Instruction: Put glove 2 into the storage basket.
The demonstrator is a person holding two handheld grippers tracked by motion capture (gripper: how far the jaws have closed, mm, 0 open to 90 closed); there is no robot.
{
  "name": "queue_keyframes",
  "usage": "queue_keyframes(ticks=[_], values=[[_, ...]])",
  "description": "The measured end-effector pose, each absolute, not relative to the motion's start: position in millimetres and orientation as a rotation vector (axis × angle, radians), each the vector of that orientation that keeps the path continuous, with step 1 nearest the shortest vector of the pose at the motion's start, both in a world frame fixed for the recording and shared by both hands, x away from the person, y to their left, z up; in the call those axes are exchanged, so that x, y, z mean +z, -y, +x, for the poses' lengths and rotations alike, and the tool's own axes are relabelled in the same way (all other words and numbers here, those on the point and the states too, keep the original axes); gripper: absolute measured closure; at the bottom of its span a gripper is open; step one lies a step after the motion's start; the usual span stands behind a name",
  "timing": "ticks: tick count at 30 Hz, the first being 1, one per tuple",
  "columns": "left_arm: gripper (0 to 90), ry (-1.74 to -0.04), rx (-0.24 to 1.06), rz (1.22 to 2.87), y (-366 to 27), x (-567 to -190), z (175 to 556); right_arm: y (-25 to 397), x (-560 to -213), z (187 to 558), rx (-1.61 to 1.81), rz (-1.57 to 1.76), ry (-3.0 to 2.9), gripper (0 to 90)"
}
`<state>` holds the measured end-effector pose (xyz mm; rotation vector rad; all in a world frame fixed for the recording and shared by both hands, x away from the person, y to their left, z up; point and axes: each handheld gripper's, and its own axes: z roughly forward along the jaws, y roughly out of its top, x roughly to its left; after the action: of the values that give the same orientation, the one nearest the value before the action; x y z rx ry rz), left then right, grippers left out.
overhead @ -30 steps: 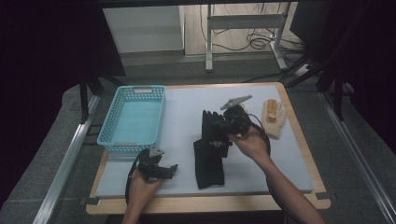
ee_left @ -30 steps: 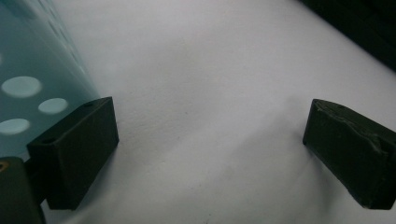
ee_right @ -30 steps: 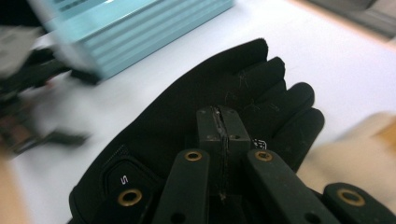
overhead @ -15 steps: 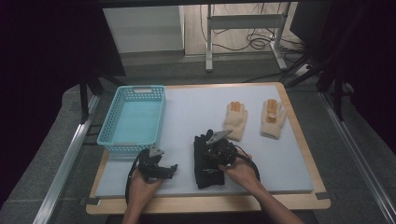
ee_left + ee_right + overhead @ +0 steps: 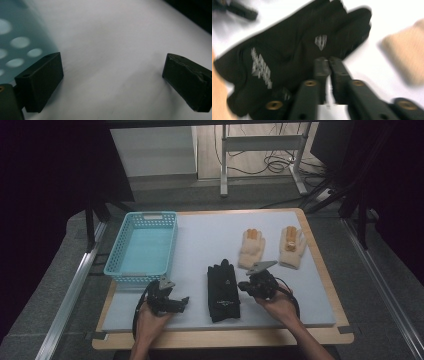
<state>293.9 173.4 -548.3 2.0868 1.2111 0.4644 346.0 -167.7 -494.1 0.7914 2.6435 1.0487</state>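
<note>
A pair of black gloves [image 5: 222,290] lies stacked on the white mat near the front middle; it is close up in the right gripper view as the black gloves [image 5: 287,57]. Two beige gloves, one [image 5: 250,248] and the other [image 5: 292,247], lie flat at the back right. My right gripper [image 5: 243,286] rests just right of the black gloves, jaws shut with nothing between them [image 5: 329,62]. My left gripper [image 5: 183,302] rests on the mat at the front left, jaws wide open and empty [image 5: 112,80].
A light blue plastic basket [image 5: 142,248] with nothing in it stands at the back left of the mat [image 5: 210,230]. Its perforated wall [image 5: 15,42] shows beside my left jaw. The wooden table edge [image 5: 225,338] runs along the front.
My right gripper came back from the far right, where it left the beige gloves, to the front beside the black gloves. My left gripper stayed still.
</note>
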Motion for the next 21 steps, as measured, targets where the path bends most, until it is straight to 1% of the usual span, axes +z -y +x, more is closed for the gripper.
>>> queue_keyframes(ticks=[4, 8, 10, 14, 21], values=[[3.0, -1.262, 0.451, 2.048, -190, -548, 288, 176, -509, 333, 1.072, 0.803, -2.666, 88.6], [2.9, -1.302, 0.489, 2.061, -201, -551, 285, 173, -524, 324, 1.068, 0.783, -2.685, 88.6], [2.3, -1.311, 0.466, 2.052, -204, -552, 286, 170, -526, 322, 1.106, 0.789, -2.690, 88.5], [1.0, -1.308, 0.452, 2.050, -205, -553, 288, 156, -527, 318, 1.118, 0.756, -2.710, 88.5], [1.1, -1.300, 0.459, 2.048, -205, -553, 287, 118, -530, 315, 1.137, 0.657, -2.735, 88.1]])
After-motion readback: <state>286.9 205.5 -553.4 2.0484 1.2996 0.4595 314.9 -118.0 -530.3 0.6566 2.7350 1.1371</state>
